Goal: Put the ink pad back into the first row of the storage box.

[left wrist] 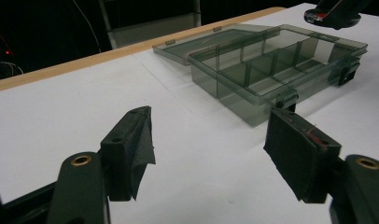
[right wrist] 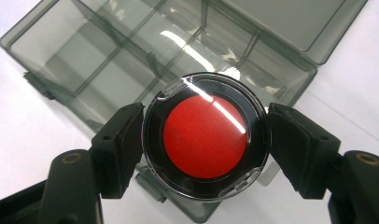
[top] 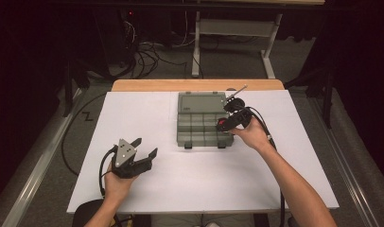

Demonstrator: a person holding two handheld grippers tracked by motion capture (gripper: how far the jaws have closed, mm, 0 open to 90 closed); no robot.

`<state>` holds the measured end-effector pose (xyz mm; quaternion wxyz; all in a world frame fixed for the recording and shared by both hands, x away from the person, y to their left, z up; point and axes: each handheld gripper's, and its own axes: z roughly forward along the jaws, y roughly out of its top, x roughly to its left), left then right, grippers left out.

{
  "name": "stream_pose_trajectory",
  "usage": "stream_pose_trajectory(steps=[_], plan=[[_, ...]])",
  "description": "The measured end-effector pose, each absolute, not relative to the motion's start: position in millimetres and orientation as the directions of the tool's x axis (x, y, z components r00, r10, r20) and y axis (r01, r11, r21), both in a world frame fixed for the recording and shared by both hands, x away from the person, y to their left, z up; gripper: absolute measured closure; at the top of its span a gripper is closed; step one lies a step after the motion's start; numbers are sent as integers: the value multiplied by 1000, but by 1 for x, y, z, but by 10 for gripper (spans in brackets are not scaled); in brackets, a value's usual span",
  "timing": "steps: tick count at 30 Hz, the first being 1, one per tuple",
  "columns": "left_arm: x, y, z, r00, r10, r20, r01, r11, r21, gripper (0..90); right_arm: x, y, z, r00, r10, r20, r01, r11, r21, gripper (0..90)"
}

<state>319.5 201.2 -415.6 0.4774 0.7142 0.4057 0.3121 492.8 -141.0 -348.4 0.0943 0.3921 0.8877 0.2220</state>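
Round red case [right wrist: 205,136], clamped edgewise in the right tool [right wrist: 205,140] over the box [right wrist: 108,60], may slip sideways; left tool [left wrist: 208,154] gapes apart, idle.

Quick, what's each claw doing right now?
Left claw: open, holding nothing.
Right claw: shut on the round red case, above the organizer box.

The organiser box [right wrist: 131,60] is smoky, see-through plastic with a glossy sheen. The round case [right wrist: 205,136] has a clear shiny lid over a matt red disc. The table top [top: 190,175] looks matt white, edged in pale wood.
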Motion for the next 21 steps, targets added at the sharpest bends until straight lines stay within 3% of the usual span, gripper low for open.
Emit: stream_pose_trajectory(steps=[21], plan=[[319,201,-416,480,875,61,279,-218,935,324,517,-131,-350,-659,751,-34,655,596,463,316]])
